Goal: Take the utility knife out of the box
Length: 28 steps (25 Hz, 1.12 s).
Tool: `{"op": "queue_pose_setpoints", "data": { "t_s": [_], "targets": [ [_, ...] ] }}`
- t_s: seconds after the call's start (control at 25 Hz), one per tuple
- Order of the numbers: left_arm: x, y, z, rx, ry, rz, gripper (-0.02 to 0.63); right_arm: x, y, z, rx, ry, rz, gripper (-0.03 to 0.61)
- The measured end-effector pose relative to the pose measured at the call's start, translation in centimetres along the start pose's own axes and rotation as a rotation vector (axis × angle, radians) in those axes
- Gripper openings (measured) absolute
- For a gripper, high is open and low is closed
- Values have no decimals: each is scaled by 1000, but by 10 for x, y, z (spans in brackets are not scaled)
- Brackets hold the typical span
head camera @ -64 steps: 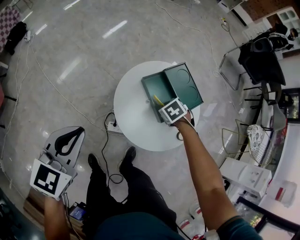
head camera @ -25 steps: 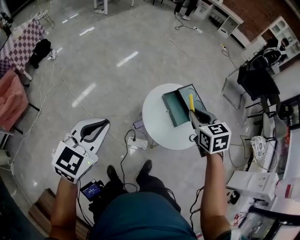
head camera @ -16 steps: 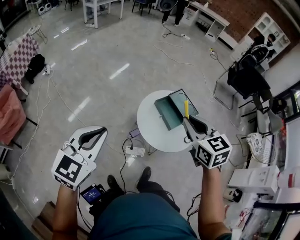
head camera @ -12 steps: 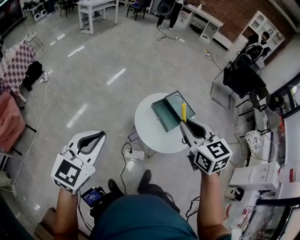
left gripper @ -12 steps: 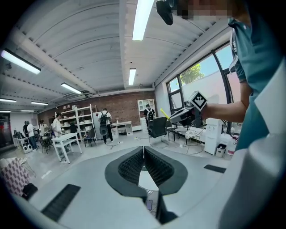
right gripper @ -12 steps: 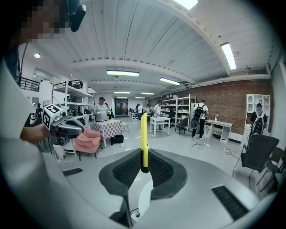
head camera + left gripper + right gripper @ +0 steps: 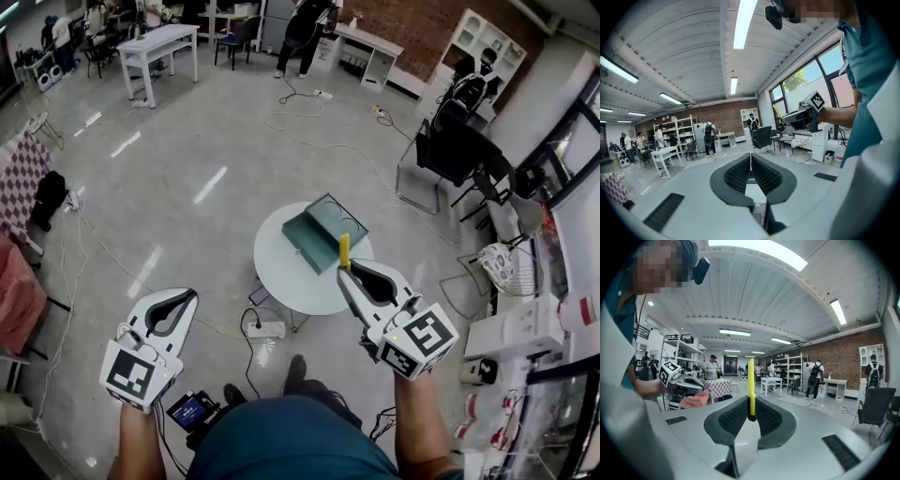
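Here, our right tongs (image 7: 347, 274) grip the yellow utility knife (image 7: 344, 248), its length pointing straight out past the tips, held clear of the open box (image 7: 314, 230) on the worktop (image 7: 281, 272), while our left tongs (image 7: 187, 295) hang closed, empty.

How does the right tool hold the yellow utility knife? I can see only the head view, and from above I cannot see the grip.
Observer: In the right gripper view, the right tool has its jaws shut on the lower end of the utility knife. The knife stands upright between them, and most of its length sticks out past the tips.
Operator: Thank you. And the other one, does it carry anything?
Observer: No. The left gripper view shows the left tool with its jaws together and nothing between them.
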<state>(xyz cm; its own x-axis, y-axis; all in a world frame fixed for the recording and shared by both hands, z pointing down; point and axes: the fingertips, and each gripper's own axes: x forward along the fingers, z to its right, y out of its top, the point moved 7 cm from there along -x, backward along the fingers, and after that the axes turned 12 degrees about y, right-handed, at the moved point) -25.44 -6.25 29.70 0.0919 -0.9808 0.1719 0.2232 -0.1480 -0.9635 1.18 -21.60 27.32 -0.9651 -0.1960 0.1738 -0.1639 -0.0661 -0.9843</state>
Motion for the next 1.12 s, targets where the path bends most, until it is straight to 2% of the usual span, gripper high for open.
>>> {"op": "queue_pose_setpoints", "data": {
  "t_s": [0.16, 0.52, 1.12],
  "targets": [
    [-4, 5, 1, -2, -13, 17, 21, -10, 6, -16, -47, -10, 25, 69],
    [-4, 14, 9, 3, -47, 29, 21, -24, 10, -26, -52, -36, 31, 67],
    [14, 9, -3, -1, -43, 12, 21, -8, 4, -2, -31, -45, 9, 68]
  ]
}}
